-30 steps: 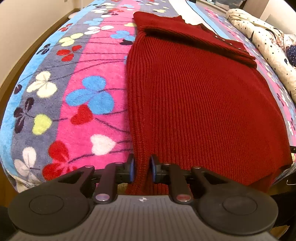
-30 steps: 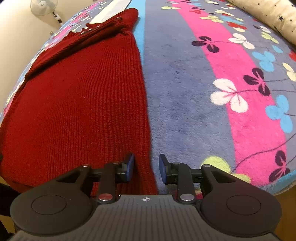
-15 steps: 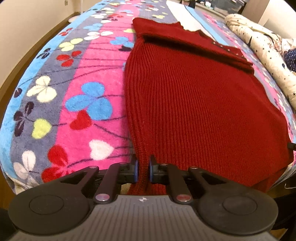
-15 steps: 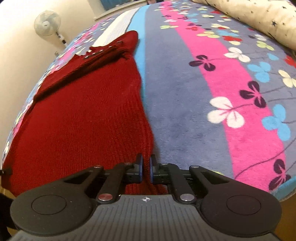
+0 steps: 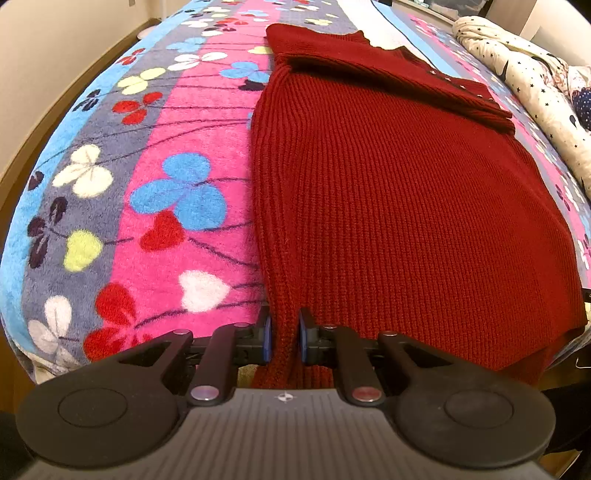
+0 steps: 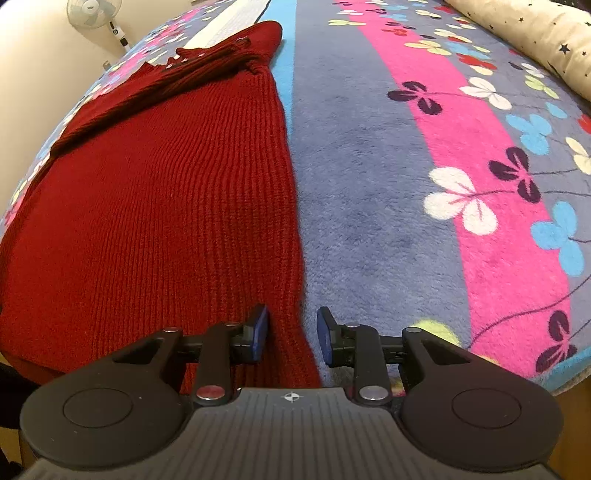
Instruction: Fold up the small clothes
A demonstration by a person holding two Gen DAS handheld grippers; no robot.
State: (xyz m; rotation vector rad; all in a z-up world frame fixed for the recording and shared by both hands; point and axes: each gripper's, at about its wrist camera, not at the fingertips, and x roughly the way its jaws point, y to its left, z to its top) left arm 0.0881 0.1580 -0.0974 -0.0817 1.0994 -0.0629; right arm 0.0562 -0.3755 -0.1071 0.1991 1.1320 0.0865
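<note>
A flowered blanket covers the bed ahead of both claws. On it the red sweater lies flat, hem nearest, ready for folding. The left claw pinches its near corner narrowly; the right claw straddles the opposite corner, jaws apart.

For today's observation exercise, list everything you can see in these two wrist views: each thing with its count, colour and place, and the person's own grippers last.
Knitted sweater: one, dark red, spread flat on the bed, its near hem hanging over the bed's edge.
Fleece blanket: one, grey, pink and blue stripes with clover flowers, covering the bed under the sweater.
Duvet: one, cream with dark stars, bunched along the bed's far right side.
Standing fan: one, white, by the wall at upper left.
Left gripper: one, black with blue pads, astride the sweater's left hem corner.
Right gripper: one, black with blue pads, open around the right hem corner.
</note>
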